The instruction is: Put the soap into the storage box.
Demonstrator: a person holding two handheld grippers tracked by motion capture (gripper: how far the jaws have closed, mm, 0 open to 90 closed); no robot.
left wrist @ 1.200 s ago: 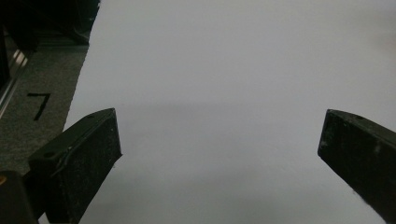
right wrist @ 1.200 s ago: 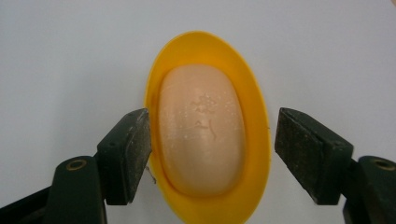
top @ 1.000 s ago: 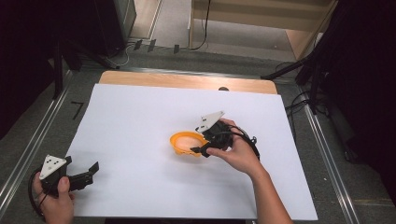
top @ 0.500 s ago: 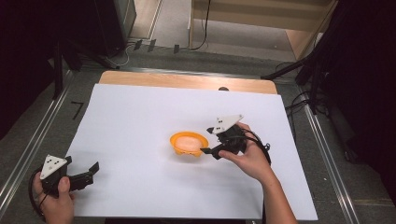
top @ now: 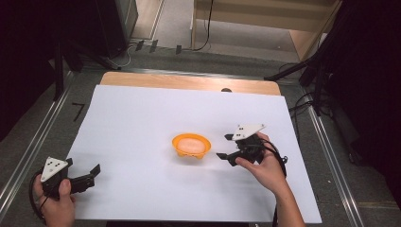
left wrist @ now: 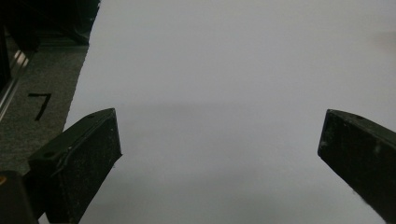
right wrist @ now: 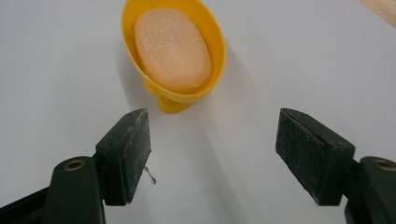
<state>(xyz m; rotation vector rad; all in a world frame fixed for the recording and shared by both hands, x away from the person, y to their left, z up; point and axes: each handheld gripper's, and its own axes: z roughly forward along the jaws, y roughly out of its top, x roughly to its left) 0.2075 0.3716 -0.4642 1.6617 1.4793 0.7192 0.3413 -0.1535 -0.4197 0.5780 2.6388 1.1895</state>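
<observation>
Orange plastic formed the soap dish (top: 191,146), which stood near the middle of the white-covered table (top: 142,118), slightly toward its right edge, with a pale peach soap bar (right wrist: 172,49) lying inside it. The right tongs (top: 226,146) sat just beside the dish on its right side, pointing at it; their jaws stood apart with nothing between them, and the pads (right wrist: 128,154) touched neither dish nor soap. The left tongs (top: 92,174) rested near the table's front left corner, well apart from the dish, jaws wide open over bare white cover. Judged from this layout, the placing of the soap in the dish appeared complete, since the bar sat fully within the rim and no tongs gripped anything. What remained, if anything, seemed limited to drawing the right tongs clear toward the front edge.
</observation>
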